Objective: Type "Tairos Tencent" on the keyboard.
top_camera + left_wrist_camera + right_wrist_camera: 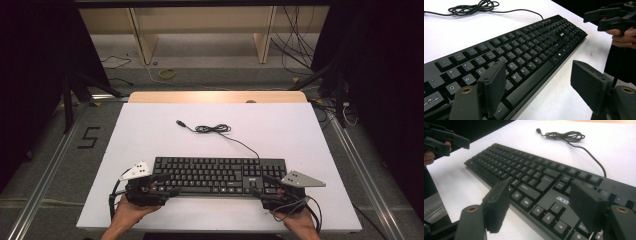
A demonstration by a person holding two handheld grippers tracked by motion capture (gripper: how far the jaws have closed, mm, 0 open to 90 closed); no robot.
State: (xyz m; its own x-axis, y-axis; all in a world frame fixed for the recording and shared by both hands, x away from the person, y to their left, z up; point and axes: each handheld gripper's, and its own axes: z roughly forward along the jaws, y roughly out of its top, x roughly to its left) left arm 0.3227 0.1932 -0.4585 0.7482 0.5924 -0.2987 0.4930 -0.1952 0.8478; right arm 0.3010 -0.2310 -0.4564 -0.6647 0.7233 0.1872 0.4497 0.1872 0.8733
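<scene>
White table [150, 130] held the work. Left gripper [164, 184] stood with jaws apart over the keyboard's [220, 174] left front corner, clamping nothing; right gripper [264, 186] gaped likewise at its right end. Behind the keyboard its cable [212, 129] lay coiled.

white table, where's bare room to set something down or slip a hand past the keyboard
Bare white table lies left of the coiled cable, and at the far right beyond it. The strip between cable and keyboard is narrower. Crowded: the near edge, where the left tool and right tool flank the keyboard's ends.
</scene>
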